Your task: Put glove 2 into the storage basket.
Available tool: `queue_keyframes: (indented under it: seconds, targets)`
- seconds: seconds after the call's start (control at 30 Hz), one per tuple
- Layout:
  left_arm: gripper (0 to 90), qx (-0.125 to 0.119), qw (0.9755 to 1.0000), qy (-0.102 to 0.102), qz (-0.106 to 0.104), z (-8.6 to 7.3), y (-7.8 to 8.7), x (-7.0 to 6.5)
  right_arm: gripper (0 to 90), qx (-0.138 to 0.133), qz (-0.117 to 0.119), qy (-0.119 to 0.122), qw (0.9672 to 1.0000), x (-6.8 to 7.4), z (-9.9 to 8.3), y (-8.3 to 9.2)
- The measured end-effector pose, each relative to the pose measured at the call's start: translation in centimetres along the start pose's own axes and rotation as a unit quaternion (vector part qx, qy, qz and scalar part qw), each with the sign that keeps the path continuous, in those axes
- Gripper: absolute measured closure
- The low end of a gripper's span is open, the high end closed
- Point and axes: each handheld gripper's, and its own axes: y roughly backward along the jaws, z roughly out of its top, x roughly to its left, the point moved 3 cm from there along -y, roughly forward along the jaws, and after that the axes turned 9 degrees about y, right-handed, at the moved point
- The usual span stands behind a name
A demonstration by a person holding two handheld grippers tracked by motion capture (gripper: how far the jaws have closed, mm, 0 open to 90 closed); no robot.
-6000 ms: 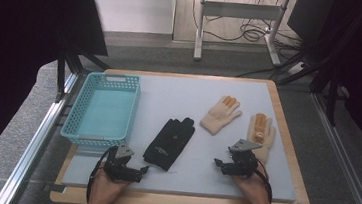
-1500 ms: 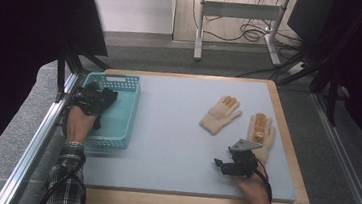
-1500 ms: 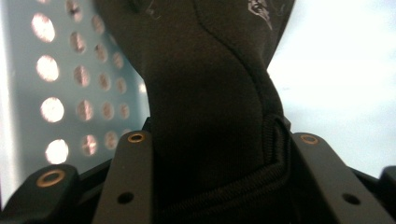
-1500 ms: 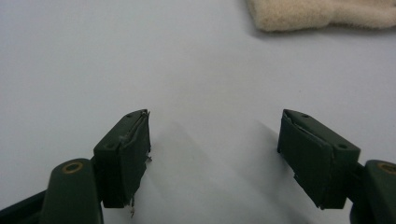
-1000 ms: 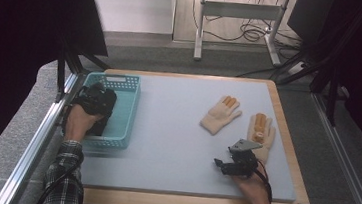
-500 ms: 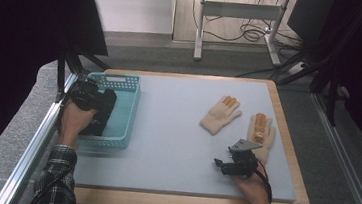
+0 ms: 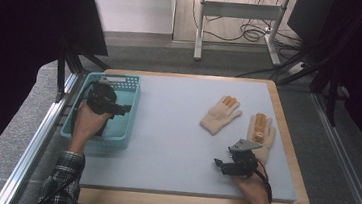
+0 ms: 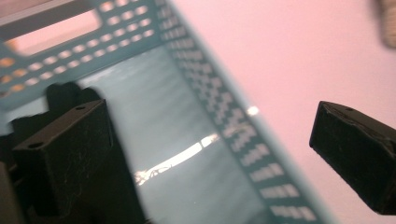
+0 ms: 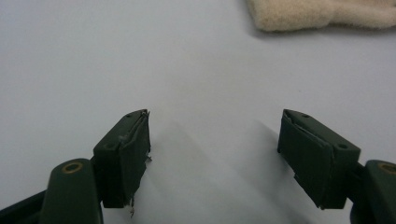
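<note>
From above, the left gripper (image 7: 118,109) hangs over the teal basket (image 7: 130,88), which stands at the table's (image 7: 164,145) left edge. Below the hand, a dark shape lies on the basket floor; this view cannot tell what it is. The left gripper view gives more: its two black jaws stand wide apart with nothing between them, one over the basket's inside and the other out over the bare table beyond the perforated wall (image 8: 224,116). Behind the jaw on the basket side, a black glove (image 8: 70,95) lies on the basket floor near the far wall, partly hidden by that jaw.

The right gripper (image 7: 219,165) rests low near the table's front edge, toward the right corner, pointing left across the surface. The high view is too small to show its opening. The right gripper view settles that: the jaws are spread wide, empty, with only plain table between them and their shadow beneath.

Two cream gloves with orange fingertips lie on the right half of the table, seen whole from above: the near glove (image 7: 221,114) toward the middle and the far glove (image 7: 260,130) by the right edge, just beyond the right gripper. The right gripper view catches one cream edge (image 9: 322,14) at its top, well apart from the jaws.
</note>
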Motion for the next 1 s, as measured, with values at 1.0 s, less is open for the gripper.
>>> queue_keyframes:
  seconds: [1.0]
  targets:
    - [0.0,-0.011,0.9840,-0.118,-0.133,-7.0,-3.3,-15.4,24.7,0.000,0.001,-0.001,1.0000,0.0,0.0,0.0]
